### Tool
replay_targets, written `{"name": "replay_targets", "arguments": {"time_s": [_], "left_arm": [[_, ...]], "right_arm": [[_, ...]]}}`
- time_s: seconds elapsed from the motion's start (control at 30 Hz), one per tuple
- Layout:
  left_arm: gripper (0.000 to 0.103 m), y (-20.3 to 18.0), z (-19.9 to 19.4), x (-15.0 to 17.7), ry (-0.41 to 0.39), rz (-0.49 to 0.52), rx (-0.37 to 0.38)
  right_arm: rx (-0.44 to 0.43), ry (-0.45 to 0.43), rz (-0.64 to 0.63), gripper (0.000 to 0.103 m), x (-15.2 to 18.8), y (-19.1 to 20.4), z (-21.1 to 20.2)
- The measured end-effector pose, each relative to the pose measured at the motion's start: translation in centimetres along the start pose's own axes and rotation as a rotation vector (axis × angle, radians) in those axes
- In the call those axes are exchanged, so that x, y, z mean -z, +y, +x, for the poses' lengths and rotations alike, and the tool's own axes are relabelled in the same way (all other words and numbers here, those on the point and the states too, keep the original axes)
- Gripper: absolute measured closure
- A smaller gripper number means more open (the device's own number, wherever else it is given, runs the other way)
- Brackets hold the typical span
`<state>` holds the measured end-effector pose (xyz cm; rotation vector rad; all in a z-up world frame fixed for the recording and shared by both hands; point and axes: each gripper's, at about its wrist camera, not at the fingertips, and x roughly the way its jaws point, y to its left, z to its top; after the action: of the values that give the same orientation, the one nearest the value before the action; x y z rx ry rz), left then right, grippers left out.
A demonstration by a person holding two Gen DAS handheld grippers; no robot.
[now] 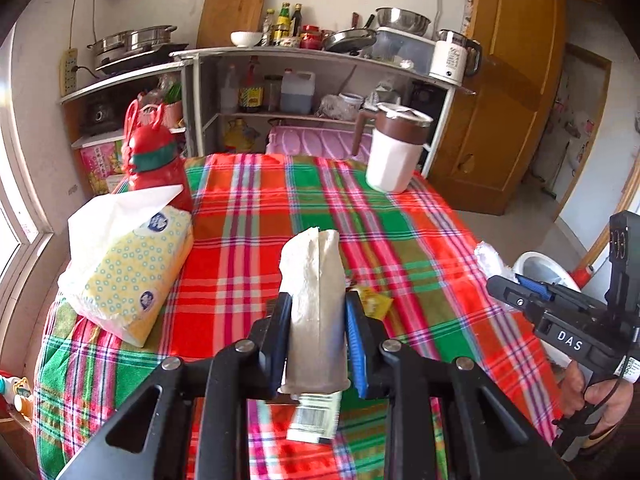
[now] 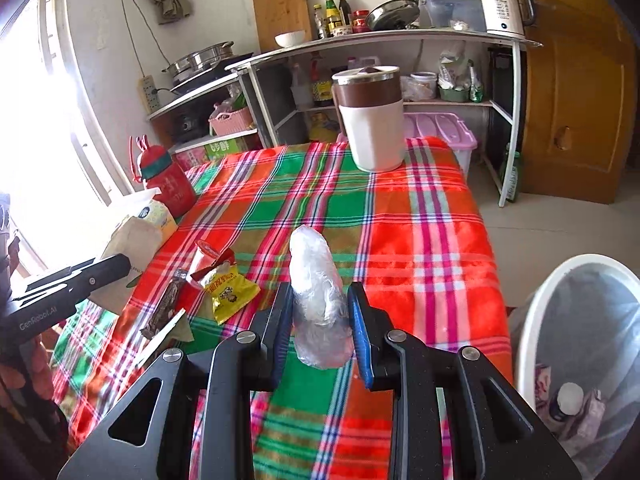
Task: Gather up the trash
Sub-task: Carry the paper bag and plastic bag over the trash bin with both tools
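My left gripper is shut on a flattened paper roll, held above the plaid tablecloth. My right gripper is shut on a crumpled clear plastic wad, held over the cloth near the table's right side. In the right wrist view a yellow snack wrapper, a red-lidded wrapper and a dark wrapper lie on the cloth at the left. A white trash bin stands beside the table at the lower right, with trash inside. In the left wrist view a small packet lies under the gripper.
A tissue pack and a red bottle stand at the table's left. A white and brown jug stands at the far edge. Kitchen shelves line the back wall. A wooden door is on the right.
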<state>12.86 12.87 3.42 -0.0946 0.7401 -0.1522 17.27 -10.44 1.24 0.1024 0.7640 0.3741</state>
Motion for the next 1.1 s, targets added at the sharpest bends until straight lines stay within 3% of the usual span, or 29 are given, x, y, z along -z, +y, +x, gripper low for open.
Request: {"name": "replay_targets", "arguments": {"time_s": [0.4, 1.1], "left_arm": [[0.075, -7.9, 0.0, -0.1, -0.009, 0.081, 0.104], [0.074, -23.9, 3.8, 1.6, 0.075, 0.241, 0.262]], "right_arm": [[0.056, -0.055, 0.056, 0.074, 1.0, -4.0, -5.2], [0.267, -0.069, 0.207, 0.074, 4.6, -16.1, -12.1]]}}
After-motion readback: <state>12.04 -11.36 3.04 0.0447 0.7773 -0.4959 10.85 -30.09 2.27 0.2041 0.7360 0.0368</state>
